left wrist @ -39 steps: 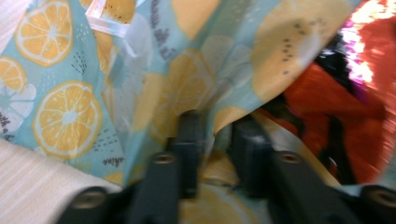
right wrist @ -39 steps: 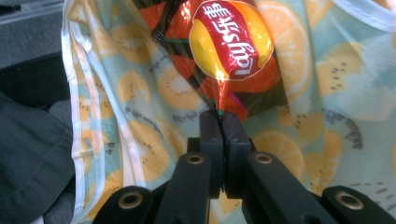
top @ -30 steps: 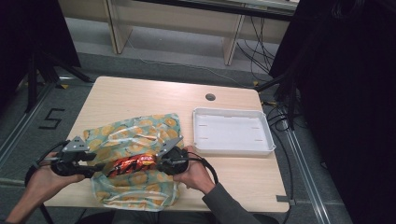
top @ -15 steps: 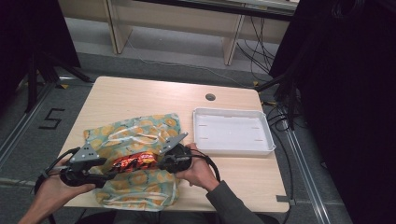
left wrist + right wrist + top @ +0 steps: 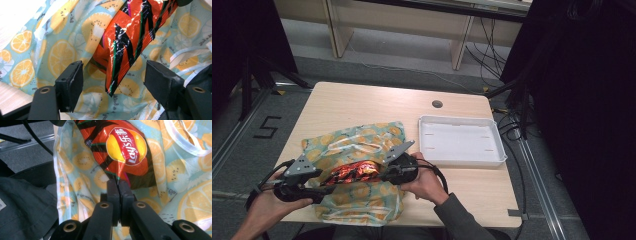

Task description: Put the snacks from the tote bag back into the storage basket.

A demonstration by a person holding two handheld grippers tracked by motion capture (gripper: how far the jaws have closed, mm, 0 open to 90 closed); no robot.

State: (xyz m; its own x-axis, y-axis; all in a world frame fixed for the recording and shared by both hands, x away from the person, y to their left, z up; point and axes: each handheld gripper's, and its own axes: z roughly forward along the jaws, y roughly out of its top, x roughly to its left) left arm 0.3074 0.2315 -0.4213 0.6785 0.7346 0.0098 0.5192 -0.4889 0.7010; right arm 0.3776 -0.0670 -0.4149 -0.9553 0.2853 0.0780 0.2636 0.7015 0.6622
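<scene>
Two grippers are on one chip bag right now, and the handoff looks about done. The chip bag (image 5: 352, 172) lies across the fruit-print tote bag (image 5: 362, 142) at roughly 7 o'clock on the table (image 5: 362, 102), well short of the white tray (image 5: 460, 141) over at 3 o'clock.

What's just changed: the left gripper (image 5: 113, 86) has been opening its jaws over the last moment, and now they stand wide apart with the end of the chip bag (image 5: 125, 42) hanging between them, pads not pressing on it at all. A second ago that gripper sat a bit closer in on the packet, so it has let go.

Meanwhile the right gripper (image 5: 117, 183) is pinched tight on the edge seam of the chip bag (image 5: 125, 147), jaws together with just the foil crimp between them. In the high view it's at the packet's 3 o'clock end (image 5: 384, 170), with the left gripper (image 5: 319, 187) at the 9 o'clock end.

My read: the whole packet now depends on that one thin seam grip. If the plan is to pull it clear of the tote, and maybe carry it to the tray, the right hand has to do it alone, and a slippery foil seam could slide out if it's yanked.
</scene>
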